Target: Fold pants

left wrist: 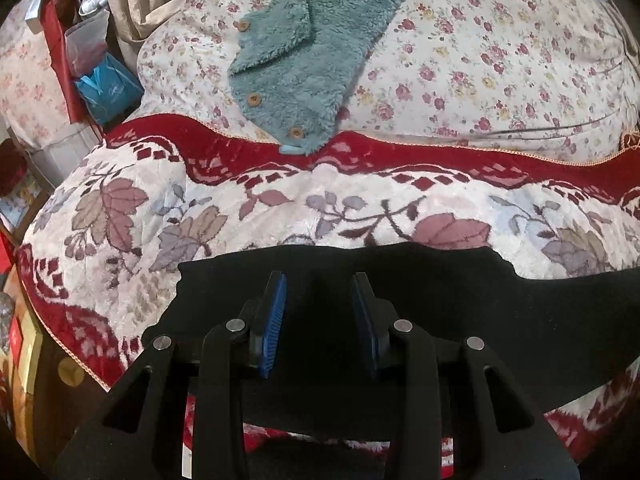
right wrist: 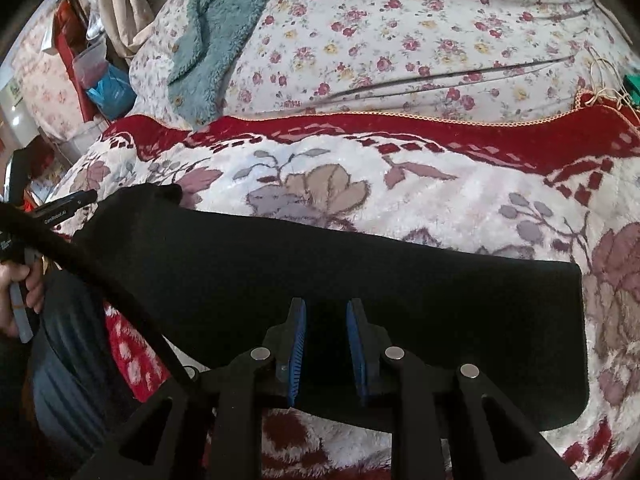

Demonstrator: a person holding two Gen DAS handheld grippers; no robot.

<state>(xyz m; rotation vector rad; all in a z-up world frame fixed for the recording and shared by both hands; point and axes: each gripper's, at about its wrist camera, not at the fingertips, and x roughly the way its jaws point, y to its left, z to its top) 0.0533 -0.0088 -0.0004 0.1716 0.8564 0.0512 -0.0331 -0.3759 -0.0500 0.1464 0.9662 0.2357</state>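
The black pants (left wrist: 420, 300) lie flat across the near part of a red and white floral blanket (left wrist: 280, 208); they also show in the right wrist view (right wrist: 360, 272) as a long folded band. My left gripper (left wrist: 320, 284) hovers over the pants' left end with its blue-padded jaws apart and nothing between them. My right gripper (right wrist: 326, 312) is over the near edge of the pants toward their right end, jaws apart and empty. The left gripper's body (right wrist: 64, 208) shows at the far left of the right wrist view.
A teal fleece garment with wooden buttons (left wrist: 308, 52) lies on the floral sheet (left wrist: 500, 60) beyond the blanket. Bags, boxes and a curtain (left wrist: 96, 60) crowd the bed's left side. A black cable (right wrist: 120, 300) runs across the lower left.
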